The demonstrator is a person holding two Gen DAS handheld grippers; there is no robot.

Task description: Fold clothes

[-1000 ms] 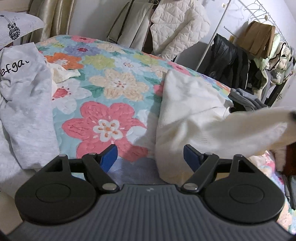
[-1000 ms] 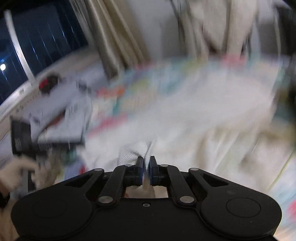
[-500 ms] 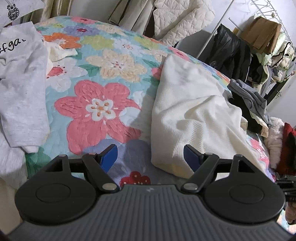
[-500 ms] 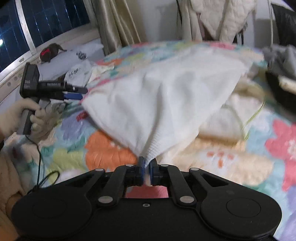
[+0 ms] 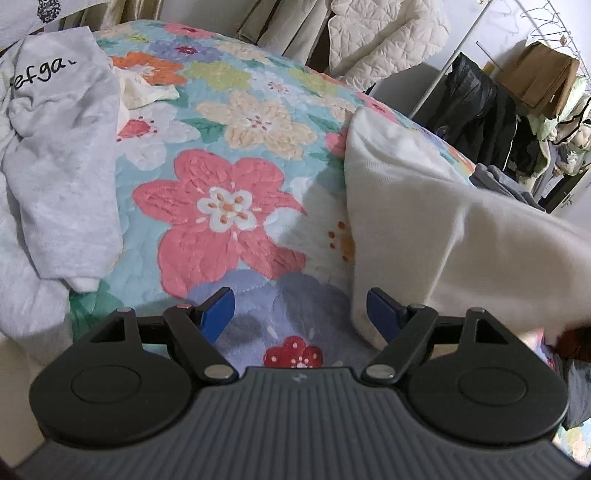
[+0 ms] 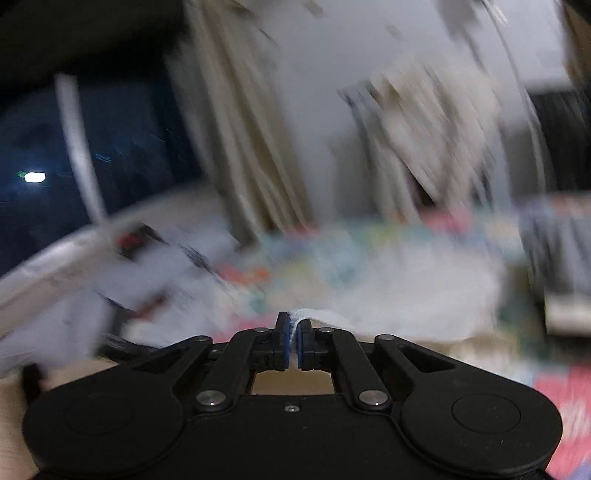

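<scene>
The left gripper [image 5: 300, 314] hung over the near edge of a bed, its blue-tipped fingers [image 5: 218, 308] spread wide and holding nothing, with the floral quilt [image 5: 229, 206] showing between them. Just beside its right finger lay the lower edge of a cream knit garment [image 5: 399, 206], which rested on the quilt at its left side and rose off the bed toward the right edge of the left wrist view, where it blurred. To the left, a grey sweatshirt [image 5: 62, 155] with black lettering lay rumpled on the quilt, well apart from the cream piece. Farther back, a quilted white jacket [image 5: 380, 33] hung against the wall, and dark coats [image 5: 480, 107] hung on a clothes rack [image 5: 447, 70] at the right.

In the right wrist view, heavily blurred, the right gripper [image 6: 293, 338] had its fingers pressed together on a fold of the cream knit garment [image 6: 388, 302], the fabric sticking up between the blue pads [image 6: 282, 332] and trailing away to the right over the bed. Beyond it stood pale curtains [image 6: 236, 147] and a dark window [image 6: 40, 155] at the left.
</scene>
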